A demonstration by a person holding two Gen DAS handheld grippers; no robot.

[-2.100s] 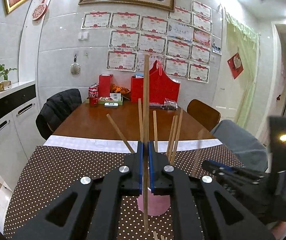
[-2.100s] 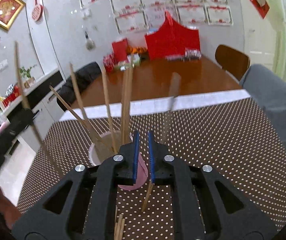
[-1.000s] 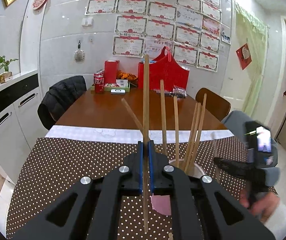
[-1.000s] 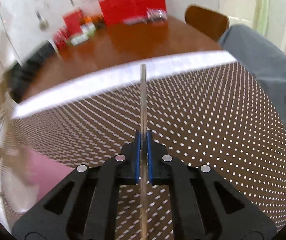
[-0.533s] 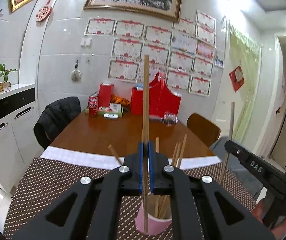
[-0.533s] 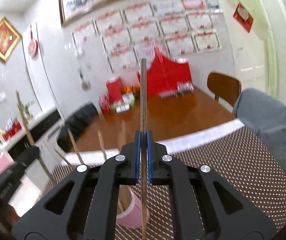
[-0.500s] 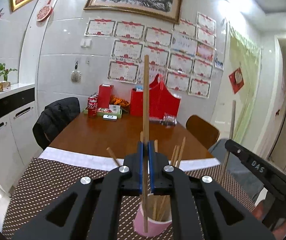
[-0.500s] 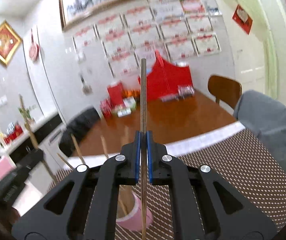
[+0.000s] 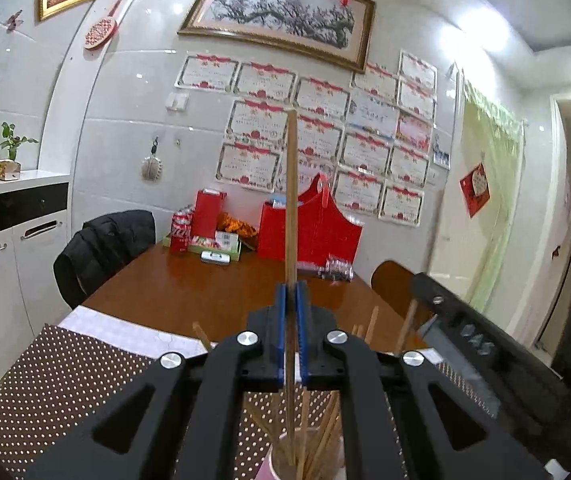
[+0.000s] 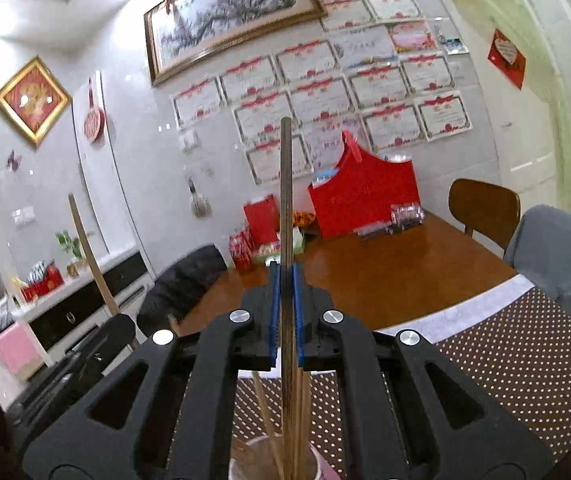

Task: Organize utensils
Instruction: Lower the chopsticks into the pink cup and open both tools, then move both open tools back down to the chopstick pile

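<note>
2 chopsticks held: 1 in each gripper, both upright over the same cup.
Left gripper (image 9: 291,320): black frame with blue pads, pressed together on a long pale wooden chopstick (image 9: 291,200).
Left chopstick: straight, light tan, square-cut top; it stands vertical, its upper end high against the wall certificates, its lower end reaching down into the cup.
Right gripper (image 10: 284,312): same black frame and blue pads, pinching a darker brown-grey wooden chopstick (image 10: 285,200).
Right chopstick: thin, straight, upright, slightly blurred; its lower part runs down into the cup among the other sticks.
Cup: pink round paper cup (image 9: 275,458), seen at the bottom edge of both wrist views (image 10: 325,466), directly under the grippers.
Cup contents: several more tan wooden chopsticks (image 9: 325,436) leaning at different angles, tips fanned outward.
Surface: brown tablecloth with white polka dots (image 9: 65,380) over the near end of a glossy brown wooden table (image 9: 205,288); the cup stands on the cloth.
Grippers' relation: the right one shows as a black bar at the right of the left wrist view, close beside the cup.
</note>
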